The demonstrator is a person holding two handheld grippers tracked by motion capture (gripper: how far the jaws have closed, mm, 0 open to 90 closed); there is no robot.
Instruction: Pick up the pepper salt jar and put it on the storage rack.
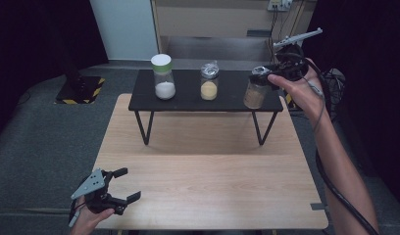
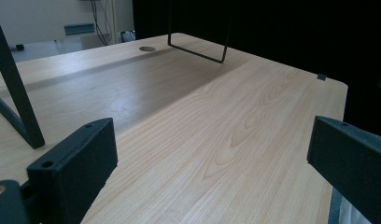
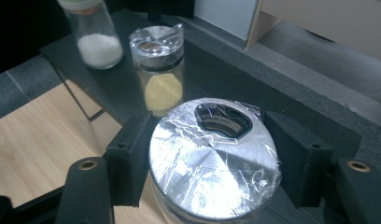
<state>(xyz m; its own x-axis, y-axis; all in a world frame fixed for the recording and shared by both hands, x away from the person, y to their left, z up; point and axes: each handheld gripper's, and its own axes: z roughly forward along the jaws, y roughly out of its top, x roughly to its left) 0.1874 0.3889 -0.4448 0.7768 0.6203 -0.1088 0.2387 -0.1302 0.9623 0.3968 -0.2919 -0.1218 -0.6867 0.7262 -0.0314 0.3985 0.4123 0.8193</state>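
Right gripper view showed the right gripper (image 3: 212,158) with its 2 black jaws pressed against opposite sides of a silver lid (image 3: 212,161) wrapped in clear film, low in the middle of the frame; the lid topped the jar of tan powder (image 1: 255,94). A dark shaped opening sat in the lid's upper part. In the high view that jar stood at the right end of the black shelf (image 1: 227,100), in the upper right of the frame, with the right gripper (image 1: 266,77) closed on its top and the person's right hand (image 1: 301,85) behind it. Further along the shelf stood a jar of yellow powder (image 1: 209,82) with a film-covered lid, near the middle, and a white-capped jar of white grains (image 1: 163,77) toward the left. The shelf stood on thin black legs at the far part of the wooden table (image 1: 208,186). At the lower left of the high view, the left gripper (image 1: 125,186) was held by the table's near edge, its jaws spread wide with nothing between them.
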